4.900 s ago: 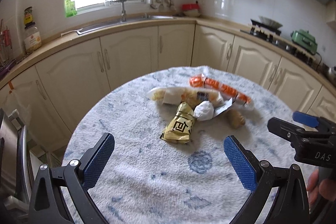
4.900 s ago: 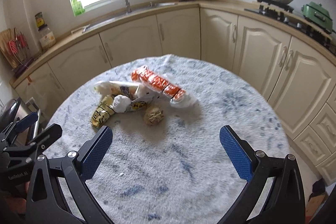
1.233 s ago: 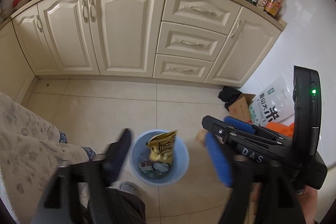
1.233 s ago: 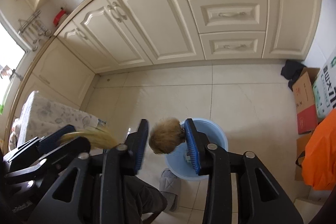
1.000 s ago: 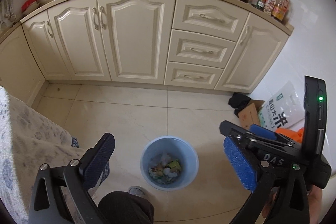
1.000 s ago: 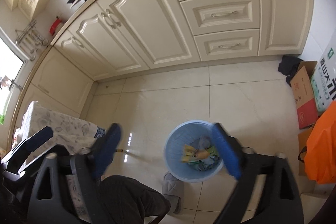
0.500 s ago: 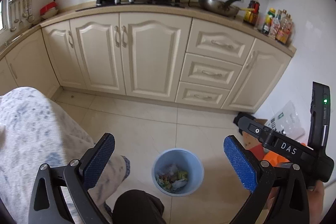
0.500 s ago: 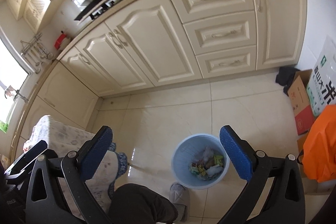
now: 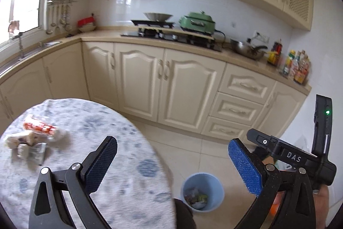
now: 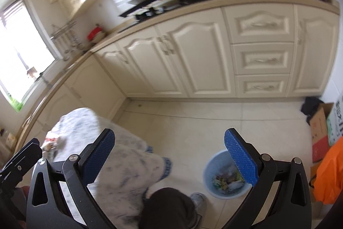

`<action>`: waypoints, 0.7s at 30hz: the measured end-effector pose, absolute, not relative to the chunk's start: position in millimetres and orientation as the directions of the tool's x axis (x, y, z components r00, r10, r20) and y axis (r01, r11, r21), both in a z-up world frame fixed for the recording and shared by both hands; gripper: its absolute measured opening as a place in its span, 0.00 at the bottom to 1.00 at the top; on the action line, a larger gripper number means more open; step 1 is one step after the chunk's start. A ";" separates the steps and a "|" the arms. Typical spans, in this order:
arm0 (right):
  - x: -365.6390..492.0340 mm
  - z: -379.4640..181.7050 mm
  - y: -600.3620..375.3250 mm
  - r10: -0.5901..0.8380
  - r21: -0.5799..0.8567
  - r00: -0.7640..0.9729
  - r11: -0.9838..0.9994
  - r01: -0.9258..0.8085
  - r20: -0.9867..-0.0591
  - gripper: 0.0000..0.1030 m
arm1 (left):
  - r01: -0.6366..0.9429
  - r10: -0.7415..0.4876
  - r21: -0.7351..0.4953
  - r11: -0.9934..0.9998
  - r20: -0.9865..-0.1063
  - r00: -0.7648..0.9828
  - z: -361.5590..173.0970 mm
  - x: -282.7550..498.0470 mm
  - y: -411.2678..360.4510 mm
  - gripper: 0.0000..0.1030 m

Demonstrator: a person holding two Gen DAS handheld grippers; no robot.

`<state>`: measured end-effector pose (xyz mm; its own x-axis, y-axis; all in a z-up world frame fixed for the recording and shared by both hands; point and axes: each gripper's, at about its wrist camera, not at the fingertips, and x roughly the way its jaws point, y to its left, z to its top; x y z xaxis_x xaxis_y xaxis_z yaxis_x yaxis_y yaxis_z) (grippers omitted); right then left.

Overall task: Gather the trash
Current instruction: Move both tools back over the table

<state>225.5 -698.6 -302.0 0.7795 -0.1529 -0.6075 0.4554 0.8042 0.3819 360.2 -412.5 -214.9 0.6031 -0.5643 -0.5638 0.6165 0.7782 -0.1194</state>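
Your left claw [image 9: 172,161] hangs with its blue pads spread wide apart and nothing between them, above the near edge of the round surface [image 9: 128,196] with its blue-and-white mottled cloth. Your right claw [image 10: 169,156] is spread just as wide and just as empty, held over the tiled floor [image 10: 193,121] between the surface and the bin.

The trash left on the surface sits at its far left side, well apart from both claws: an orange-and-white wrapper [image 9: 39,127], a pale wrapped roll [image 9: 18,140] touching it, and a small white wad [image 9: 22,149] with a silvery packet [image 9: 38,152] just beside (all blurred, so their labels cannot be read).

The blue bin [image 9: 202,191] stands on the floor near the surface's edge, with mixed scraps in its bottom. In your right wrist view it lies partly behind the right pad [image 10: 240,161], close to a dark trouser leg [image 10: 169,207].
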 end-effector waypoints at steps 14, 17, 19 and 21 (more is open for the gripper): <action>305.0 -259.3 -534.2 0.061 0.304 0.828 0.943 0.136 -0.558 1.00 | 0.361 -0.373 -0.121 0.925 -0.476 0.797 -202.8 309.5 -215.9 0.99; 321.5 -261.5 -500.4 0.098 0.282 0.818 0.956 0.081 -0.567 1.00 | 0.304 -0.323 -0.119 0.945 -0.481 0.815 -209.5 303.0 -188.1 0.99; 331.2 -263.0 -481.8 0.119 0.268 0.809 0.962 0.049 -0.575 1.00 | 0.273 -0.297 -0.122 0.954 -0.494 0.817 -213.6 301.0 -172.8 0.99; 342.4 -267.0 -459.6 0.134 0.244 0.799 0.970 0.016 -0.586 1.00 | 0.246 -0.275 -0.125 0.961 -0.512 0.814 -220.4 299.1 -155.1 0.99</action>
